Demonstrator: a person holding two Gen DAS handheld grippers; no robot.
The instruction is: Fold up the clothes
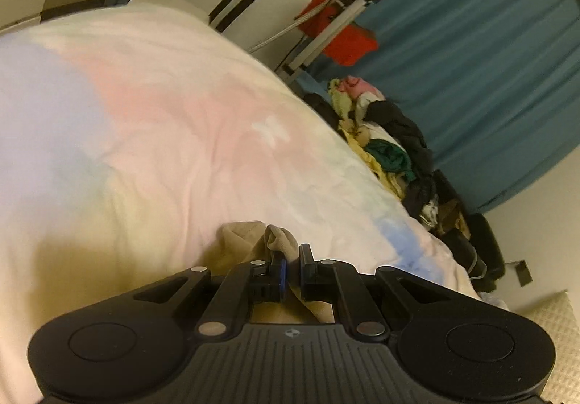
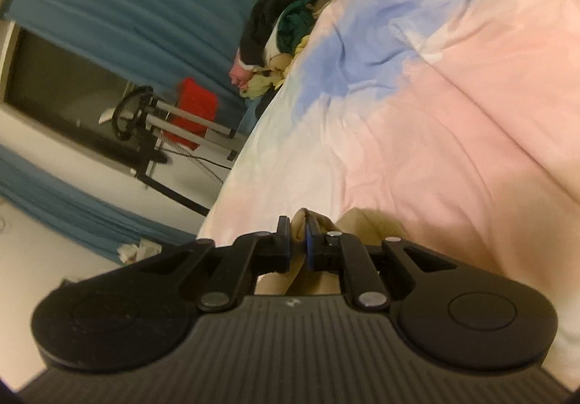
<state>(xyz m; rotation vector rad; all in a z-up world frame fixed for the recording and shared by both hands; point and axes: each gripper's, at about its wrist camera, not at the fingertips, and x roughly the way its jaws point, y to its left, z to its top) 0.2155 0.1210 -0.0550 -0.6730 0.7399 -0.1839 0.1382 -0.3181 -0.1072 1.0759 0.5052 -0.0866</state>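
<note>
A beige garment (image 1: 250, 237) lies bunched on the pastel bedspread (image 1: 152, 121) right in front of my left gripper (image 1: 291, 259), which is shut on a fold of it. In the right wrist view the same beige garment (image 2: 366, 222) sits at the bedspread's (image 2: 453, 95) near edge, and my right gripper (image 2: 298, 239) is shut on another fold of it. Most of the garment is hidden under the gripper bodies.
A pile of mixed clothes (image 1: 391, 146) lies beside the bed, also in the right wrist view (image 2: 290, 23). A teal curtain (image 1: 489, 59) hangs behind it. A metal frame with a red bag (image 1: 337, 30) stands near the wall.
</note>
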